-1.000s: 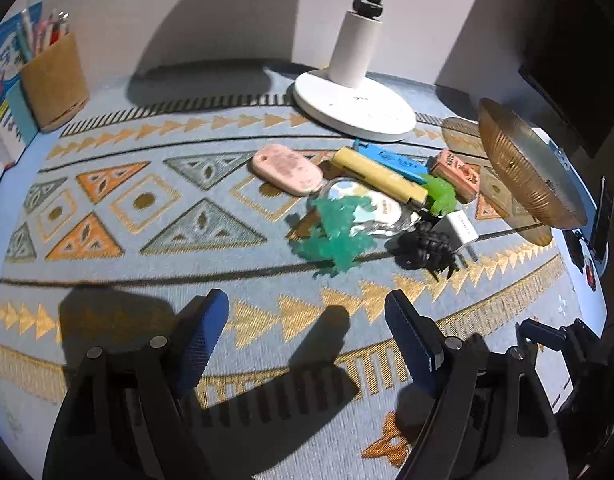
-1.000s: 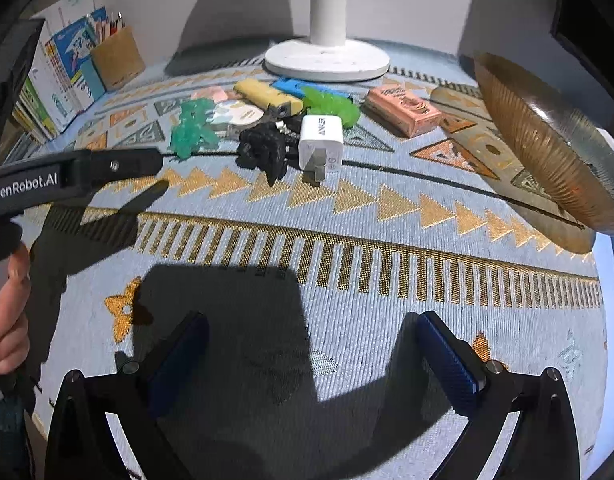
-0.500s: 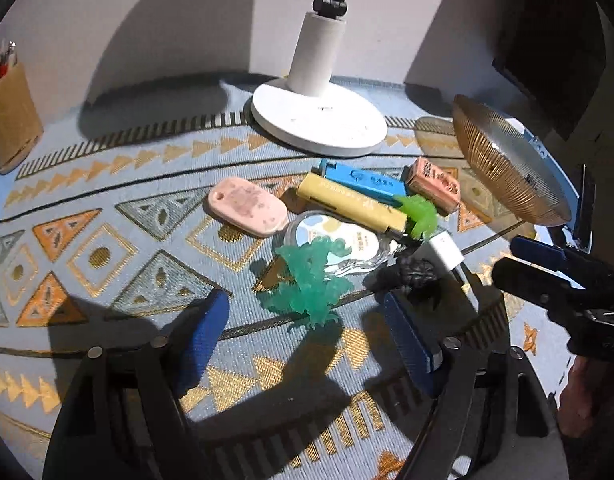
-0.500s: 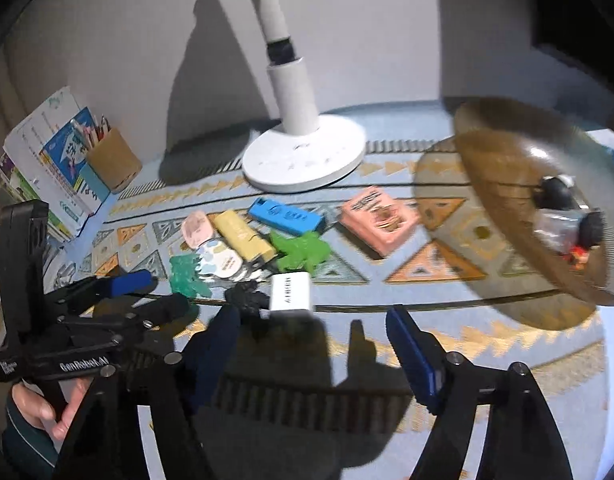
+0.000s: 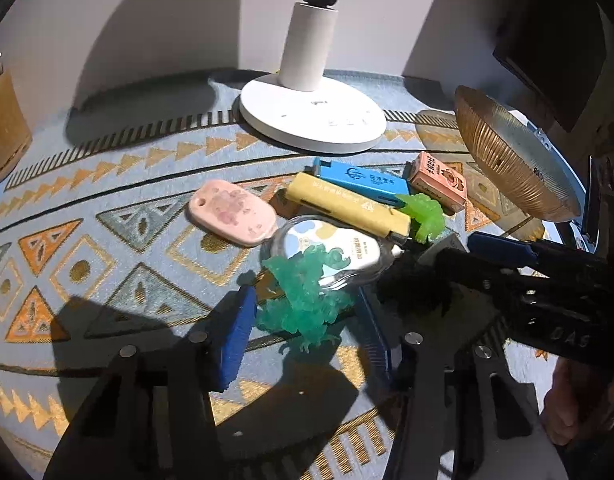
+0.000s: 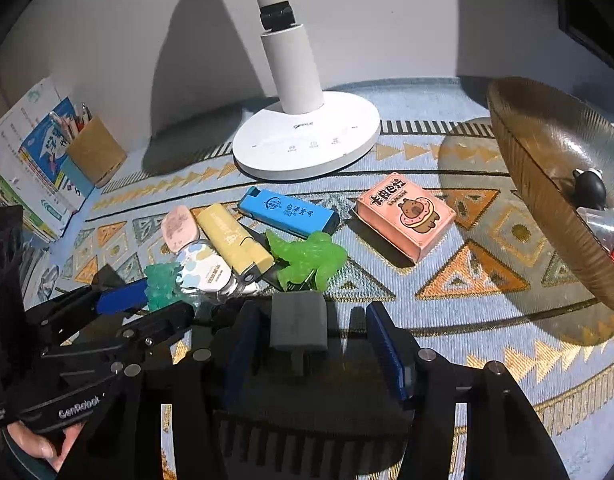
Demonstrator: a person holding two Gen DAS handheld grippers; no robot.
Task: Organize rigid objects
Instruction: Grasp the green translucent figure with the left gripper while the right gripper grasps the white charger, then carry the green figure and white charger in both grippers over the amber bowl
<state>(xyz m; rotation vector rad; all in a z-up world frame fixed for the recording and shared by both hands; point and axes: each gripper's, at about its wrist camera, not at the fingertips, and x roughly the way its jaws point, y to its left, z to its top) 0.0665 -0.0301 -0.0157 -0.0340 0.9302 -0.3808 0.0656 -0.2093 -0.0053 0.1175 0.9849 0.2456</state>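
A heap of small objects lies on the patterned mat. My left gripper (image 5: pixel 303 328) is open with its fingers on either side of a teal figurine (image 5: pixel 307 300), not touching it. My right gripper (image 6: pixel 313 344) is open around a white charger block (image 6: pixel 299 322), in shadow, which stands between its pads with gaps on both sides. A black claw-like clip (image 5: pixel 411 284) lies beside the charger. Behind are a yellow lighter (image 6: pixel 235 240), a blue lighter (image 6: pixel 287 210), a bright green figurine (image 6: pixel 307 256), a pink tag (image 5: pixel 233 214), a clear badge (image 5: pixel 335 250) and a pink card box (image 6: pixel 405 216).
A white lamp base (image 6: pixel 307 140) stands at the back. An amber ribbed dish (image 6: pixel 555 184) at the right holds small items. A brown pen holder (image 6: pixel 93 152) and booklets (image 6: pixel 35 152) are at the far left. The right gripper (image 5: pixel 503 254) crosses the left wrist view.
Both grippers have moved forward into the heap. The left now straddles the teal figurine; the right now straddles the charger. Both have stayed open.
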